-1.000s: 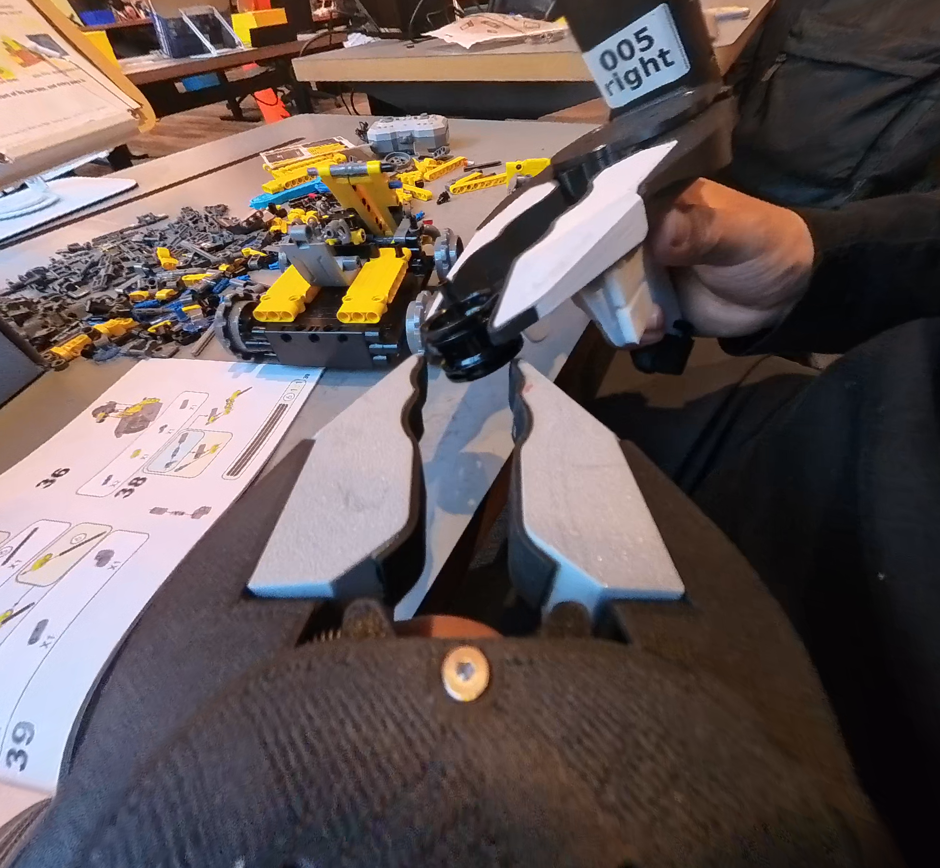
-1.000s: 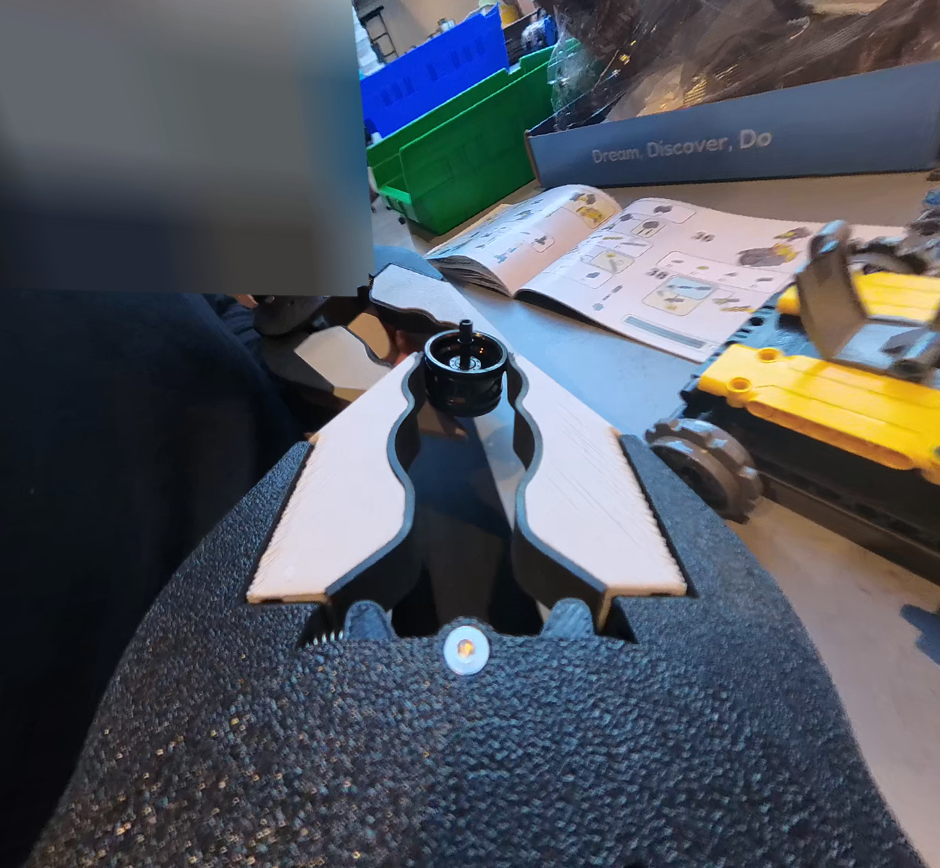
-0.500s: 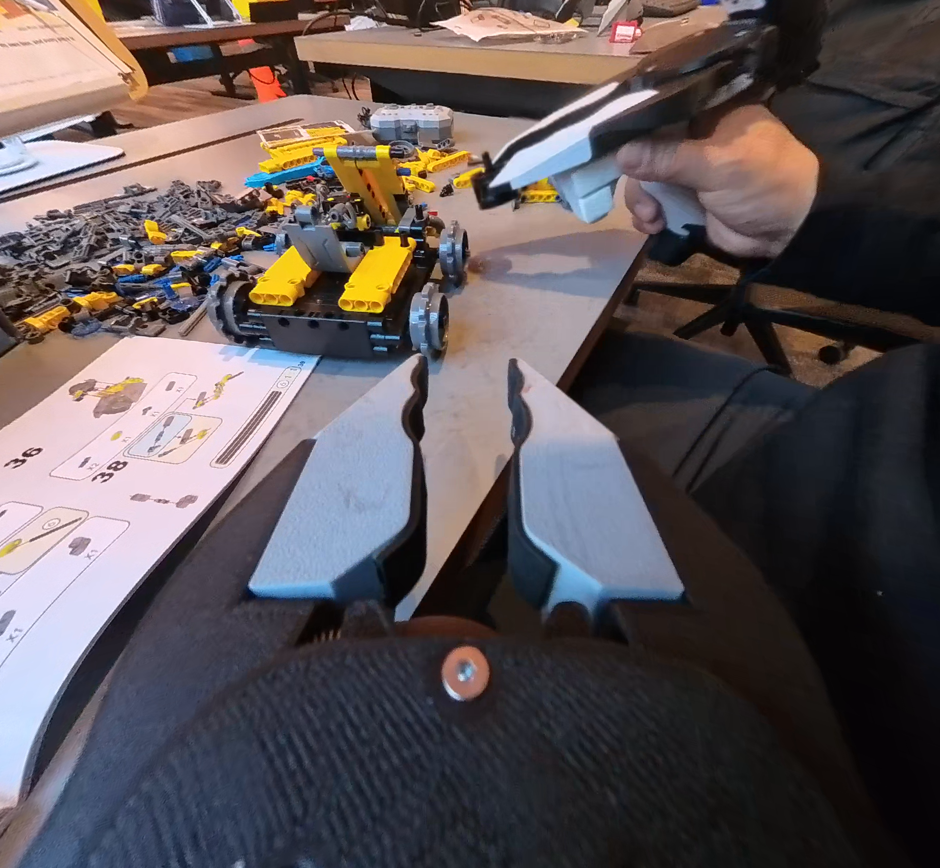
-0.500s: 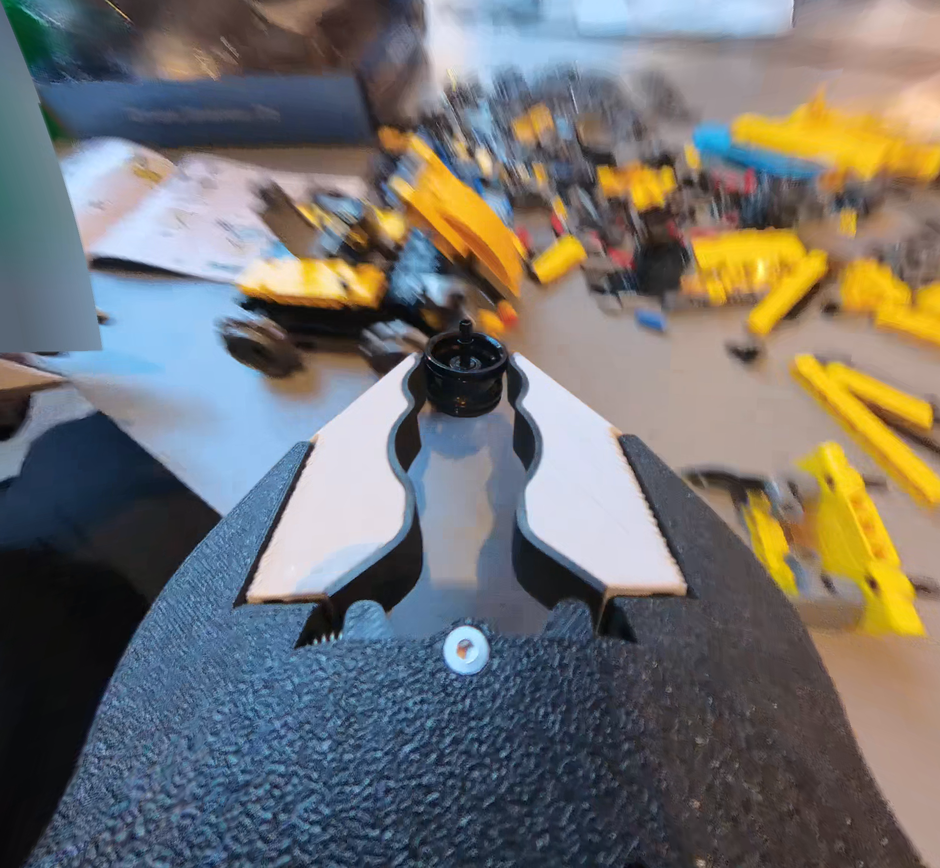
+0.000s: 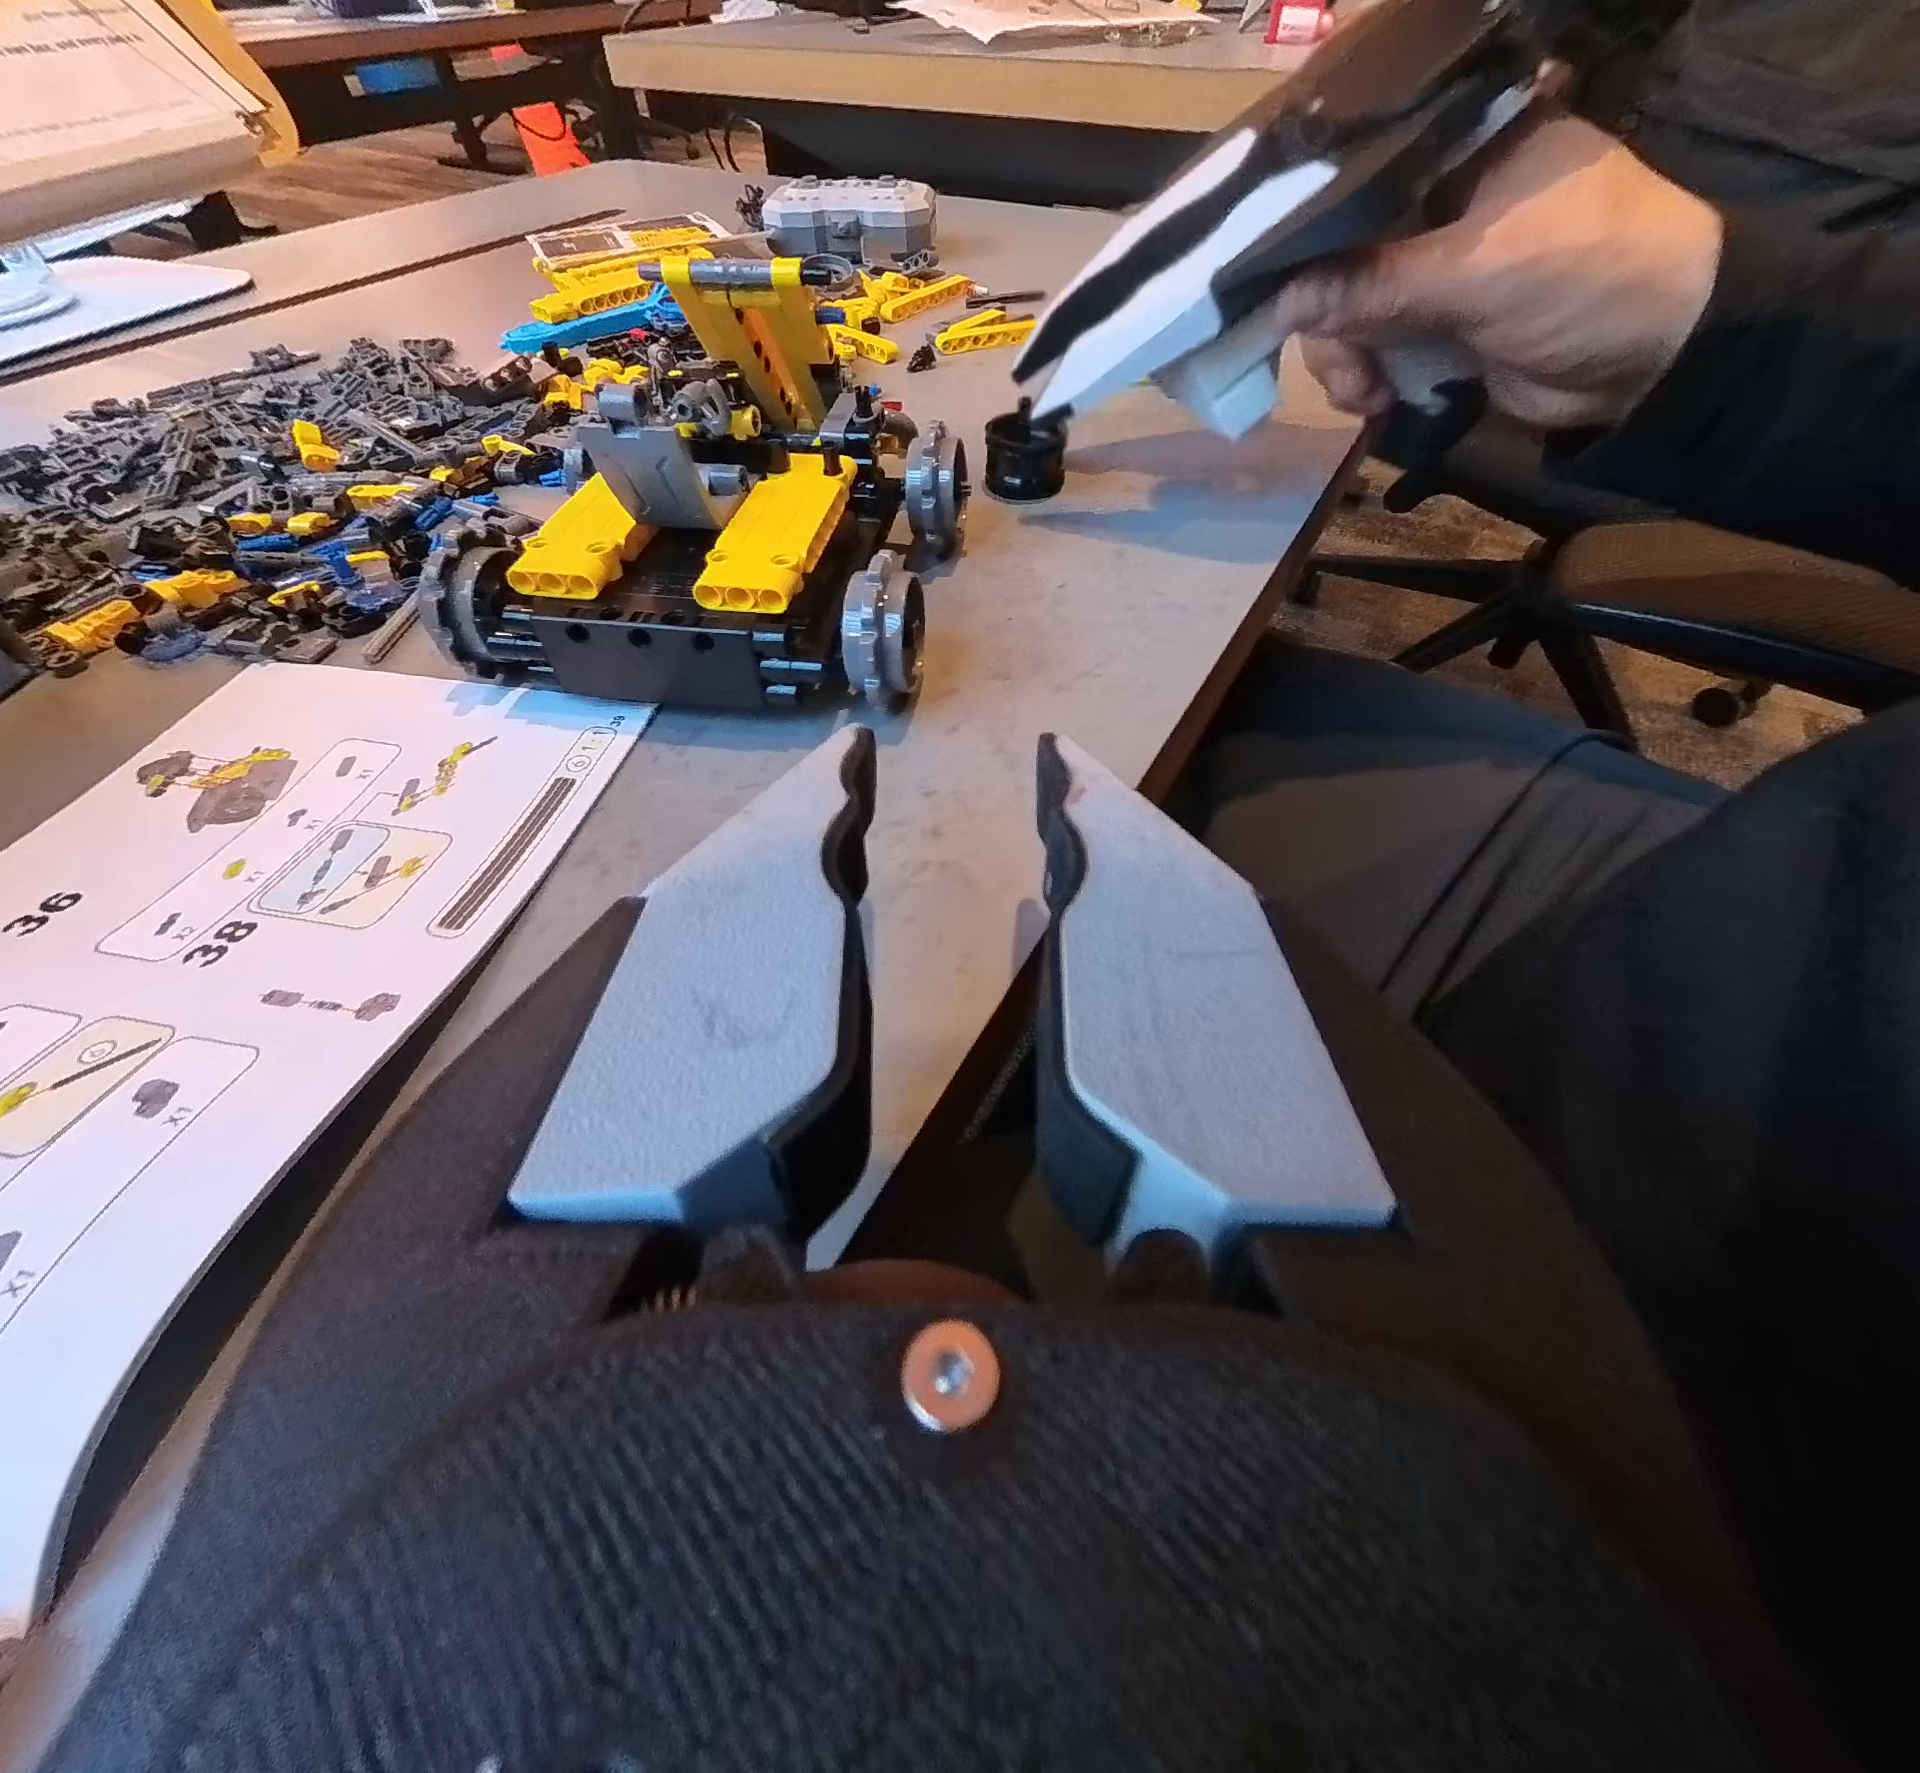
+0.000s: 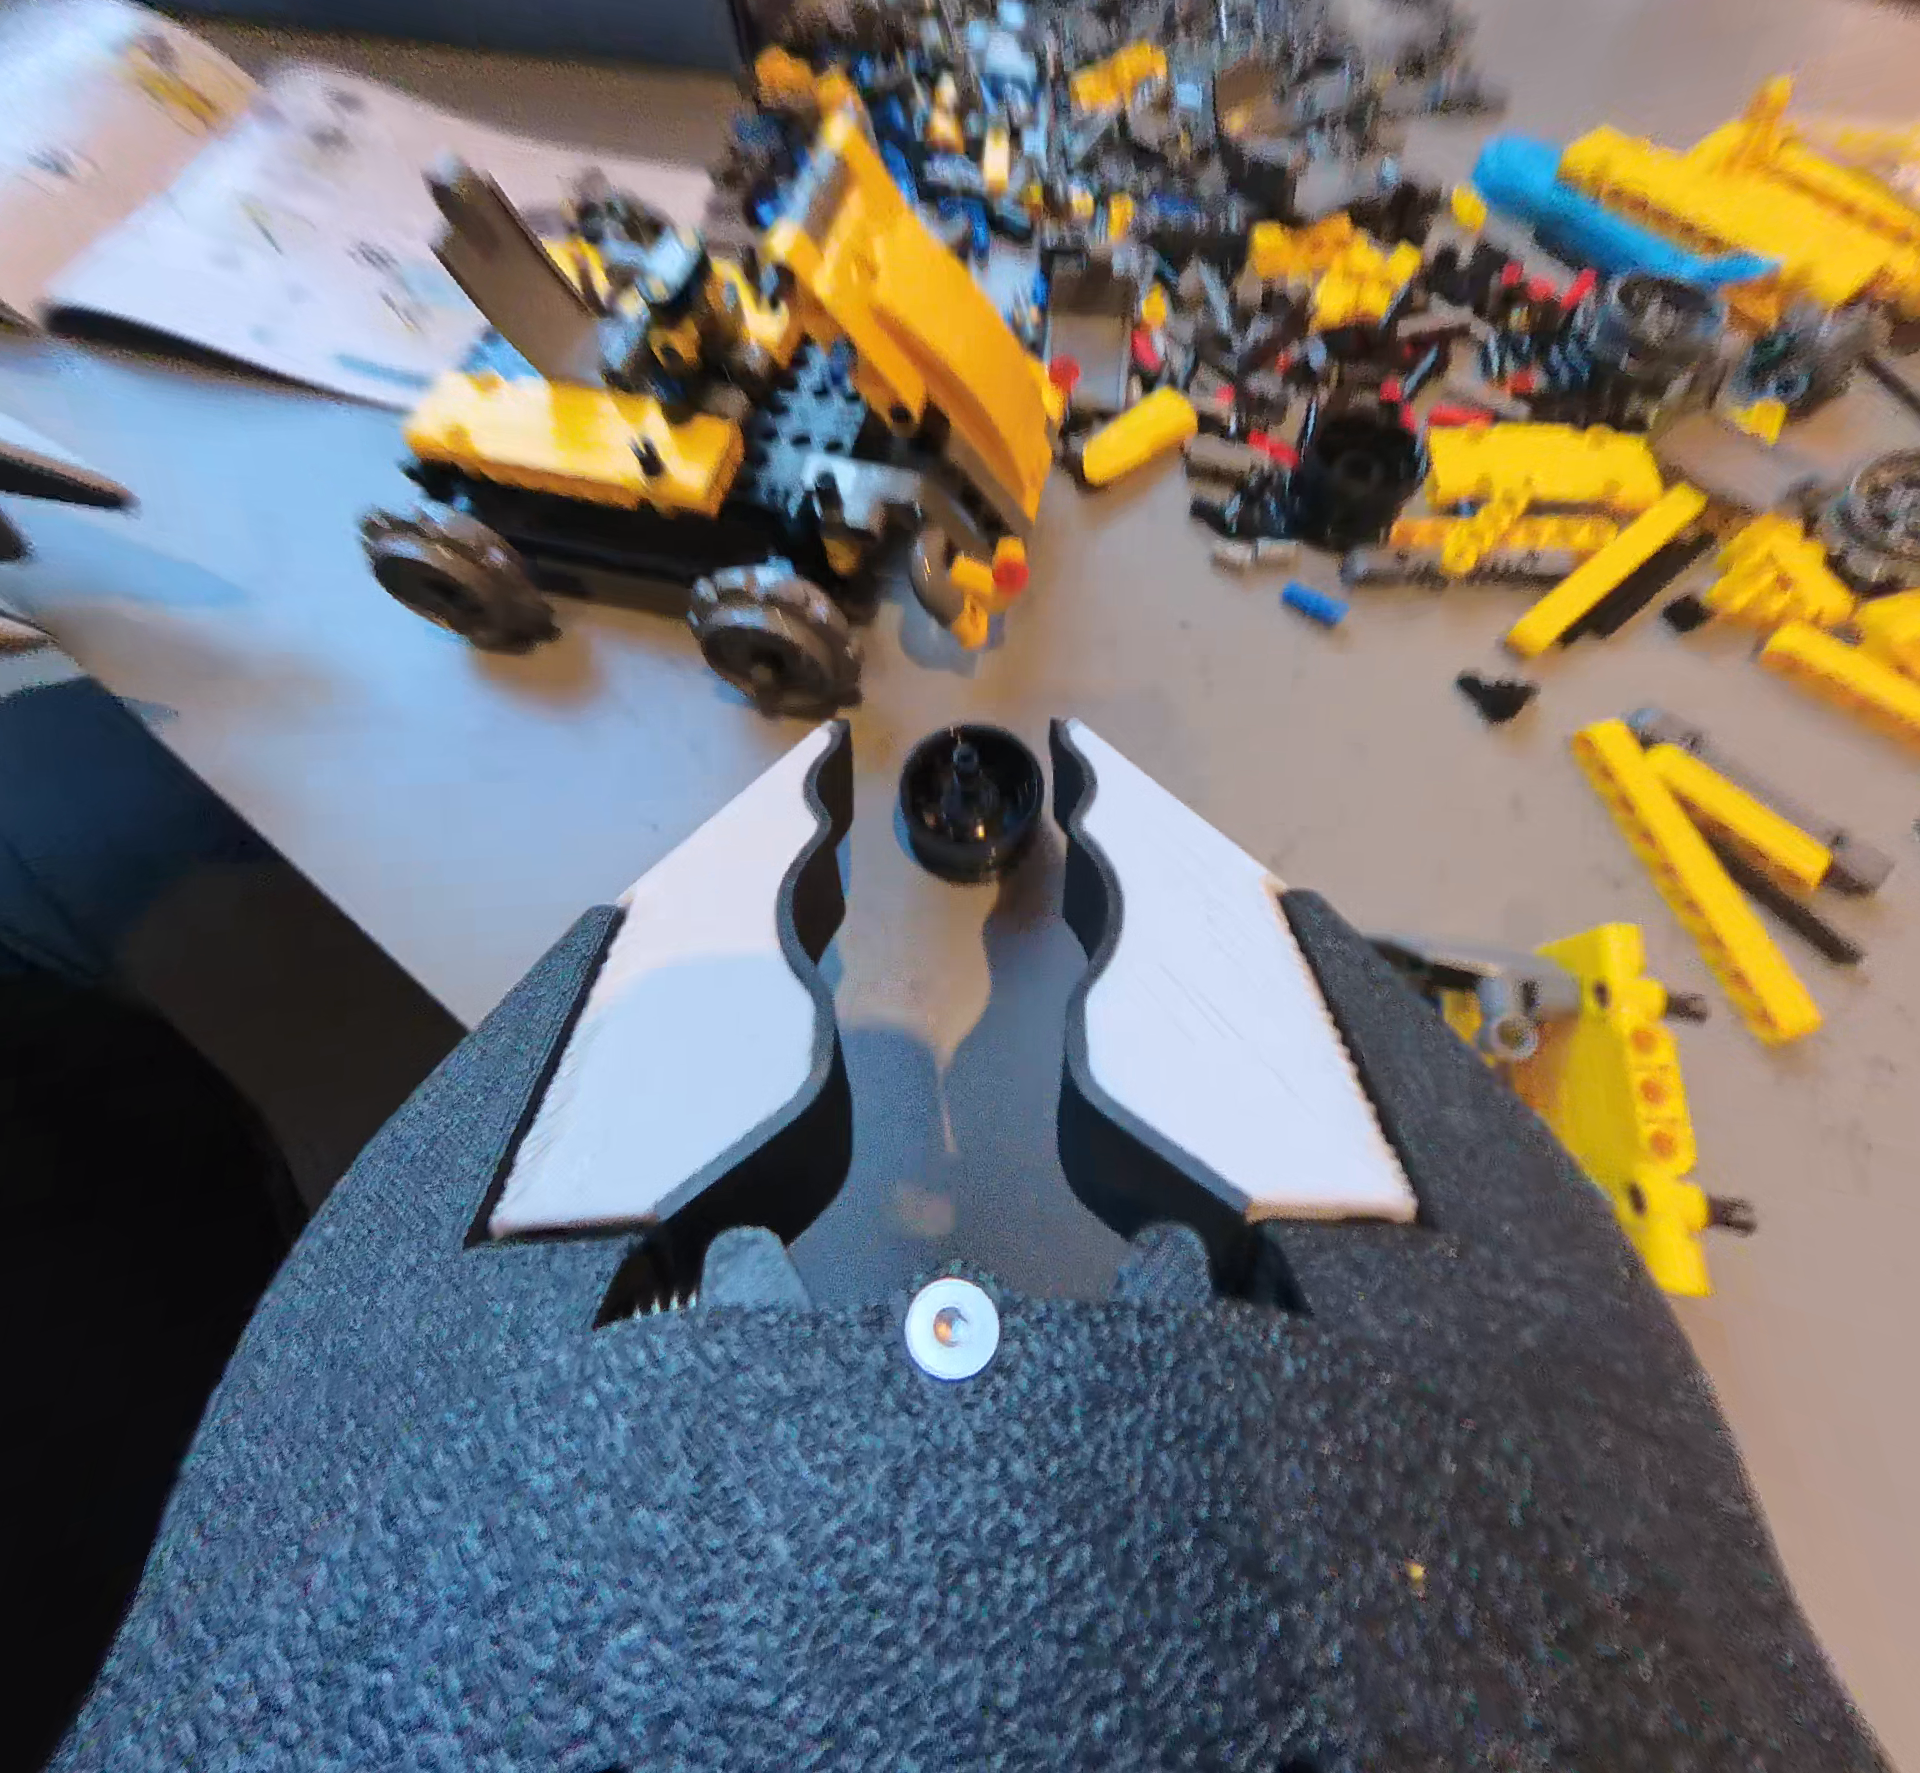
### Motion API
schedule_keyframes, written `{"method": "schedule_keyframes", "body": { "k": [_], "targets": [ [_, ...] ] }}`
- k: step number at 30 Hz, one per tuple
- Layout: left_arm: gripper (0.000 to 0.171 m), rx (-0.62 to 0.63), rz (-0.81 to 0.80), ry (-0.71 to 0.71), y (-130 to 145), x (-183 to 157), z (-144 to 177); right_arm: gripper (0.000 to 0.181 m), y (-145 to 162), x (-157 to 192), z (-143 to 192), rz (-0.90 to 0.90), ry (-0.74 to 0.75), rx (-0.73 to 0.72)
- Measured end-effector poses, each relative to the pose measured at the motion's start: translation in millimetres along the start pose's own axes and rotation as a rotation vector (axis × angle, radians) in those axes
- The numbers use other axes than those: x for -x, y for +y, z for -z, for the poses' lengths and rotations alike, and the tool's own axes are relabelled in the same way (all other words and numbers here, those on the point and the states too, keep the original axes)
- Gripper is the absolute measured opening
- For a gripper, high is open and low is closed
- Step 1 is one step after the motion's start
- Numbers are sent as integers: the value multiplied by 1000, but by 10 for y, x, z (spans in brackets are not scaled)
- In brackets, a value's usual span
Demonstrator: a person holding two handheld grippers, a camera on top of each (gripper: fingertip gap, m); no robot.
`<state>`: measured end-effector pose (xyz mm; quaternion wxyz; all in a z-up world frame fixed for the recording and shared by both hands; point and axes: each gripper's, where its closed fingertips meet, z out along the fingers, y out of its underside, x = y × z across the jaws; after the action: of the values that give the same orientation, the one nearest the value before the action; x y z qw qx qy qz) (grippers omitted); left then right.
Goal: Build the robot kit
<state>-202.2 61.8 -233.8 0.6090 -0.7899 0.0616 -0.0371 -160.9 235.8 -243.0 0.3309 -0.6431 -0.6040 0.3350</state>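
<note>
- Grey tabletop (image 5: 1091,643) strewn with loose yellow and grey building pieces (image 6: 1558,352); half-built yellow-and-black toy vehicle (image 5: 707,560) mid-frame.
- Right gripper (image 6: 951,747): fingers apart, straddling small black plastic wheel hub (image 6: 968,814) standing on the table.
- Left gripper (image 5: 954,762): fingers apart, empty, lower centre.

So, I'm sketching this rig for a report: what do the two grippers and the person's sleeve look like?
Both grippers match. The left gripper and right gripper each have two flat pale grey fingers with black wavy inner edges, tapering to tips, on a rough black textured body with one silver screw. The right one has a pale pistol handle. The sleeve is black. No cables show.
</note>
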Motion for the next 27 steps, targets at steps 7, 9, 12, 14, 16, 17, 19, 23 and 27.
{"method": "schedule_keyframes", "body": {
  "k": [7,9,12,14,16,17,19,23,27],
  "targets": [
    [29,-8,4,16,-25,-27,8,38,-765,-466,57,14,-62,-141],
    [29,-9,-3,15,-33,-34,9,43,-695,-674,-202,54,-82,-11],
    [29,-2,-12,5,-19,-20,9,43,-613,-817,-522,127,-109,138],
    [29,0,-11,-3,-12,4,11,42,-514,-863,-668,194,-109,250],
    [29,1,-2,-5,-6,22,14,42,-421,-918,-772,256,-92,336],
    [29,0,4,-3,-5,27,15,39,-389,-943,-810,274,-87,364],
    [29,-2,10,1,-9,32,16,22,-387,-979,-843,292,-83,384],
    [29,-7,16,6,-20,34,22,1,-584,-1020,-714,229,-84,323],
    [29,-11,19,13,-31,19,28,7,-775,-1046,-520,71,-154,206]
  ]
}}
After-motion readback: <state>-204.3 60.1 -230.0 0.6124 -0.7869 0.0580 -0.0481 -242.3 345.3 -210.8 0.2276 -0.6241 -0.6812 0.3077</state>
